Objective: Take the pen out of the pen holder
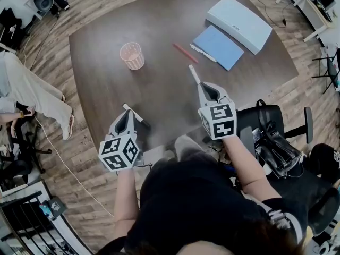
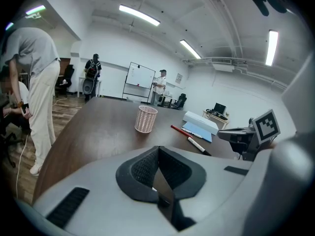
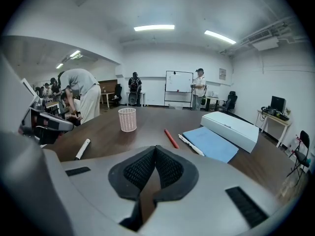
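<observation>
Dark wood-grain table [image 1: 159, 89], pink mesh cylindrical pen holder [image 1: 132, 56]

Left gripper [image 1: 129, 114] and right gripper [image 1: 205, 87] both in pale grey shells, black ribbed pads [image 3: 140, 169], black-and-white square-marker cubes [image 1: 118, 153] behind, black short-sleeved top [image 1: 196, 206], forearms bare.

Table [image 1: 159, 97]: dark brown, faint wood grain.
Pen holder [image 1: 132, 55]: pale pink, open mesh pattern.
Pen [image 1: 185, 52], right of the pen holder: red.
Folder [image 1: 219, 47], further right of the pen holder: light blue.
Box [image 1: 240, 23], far right of the pen holder: white.
Floor [image 1: 90, 158]: brown planks (lighter than the table).
Left gripper [image 1: 128, 115]: grey shell, black ribbed pads, cube of black-and-white squares.
Right gripper [image 1: 206, 89]: same colours.
</observation>
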